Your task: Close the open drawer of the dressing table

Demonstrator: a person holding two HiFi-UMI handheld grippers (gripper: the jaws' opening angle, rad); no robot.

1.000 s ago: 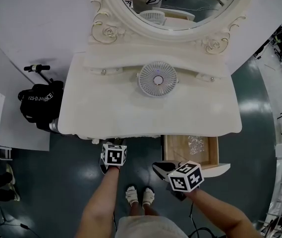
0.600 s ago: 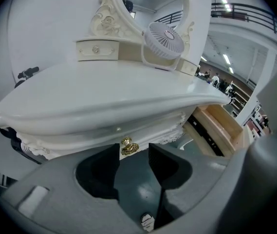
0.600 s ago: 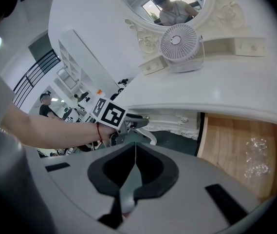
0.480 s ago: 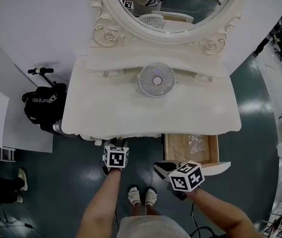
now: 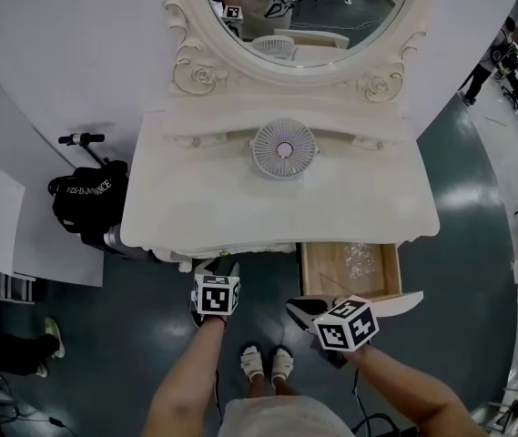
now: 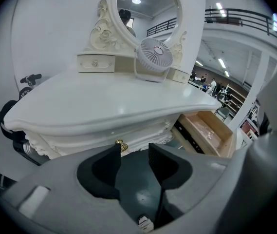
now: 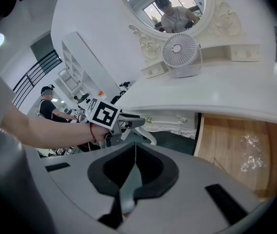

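1. Drawer (image 5: 350, 269) stood pulled out from the front of the table (image 5: 195, 208), at the table's 5 o'clock corner in the head view. Its wooden inside lay open to view, and a crumple of clear plastic (image 5: 360, 255) rested toward its 12 o'clock end.
2. The right gripper (image 5: 297, 306) hung at the drawer's 8 o'clock, just beside its front left corner. Whether it touched the drawer front could not be told. In the right gripper view its jaws (image 7: 135, 145) were pressed together with nothing between them, and the drawer (image 7: 235, 150) lay at 3 o'clock of them.
3. The left gripper (image 5: 220, 267) was at 9 o'clock of the right one, under the table's front edge and well apart from the drawer. In its own view the jaws (image 6: 134, 147) stood spread, with only floor between them. A brass knob (image 6: 120, 145) showed just past the left jaw's tip, and the drawer (image 6: 206, 130) lay off at 3 o'clock.
4. A fan (image 5: 283, 149) stood on the tabletop toward 12 o'clock, below the mirror (image 5: 331, 16).
5. A black bag (image 5: 86, 198) sat on the floor at the table's 9 o'clock.
6. The person's feet (image 5: 268, 364) were at 6 o'clock, between the two arms.
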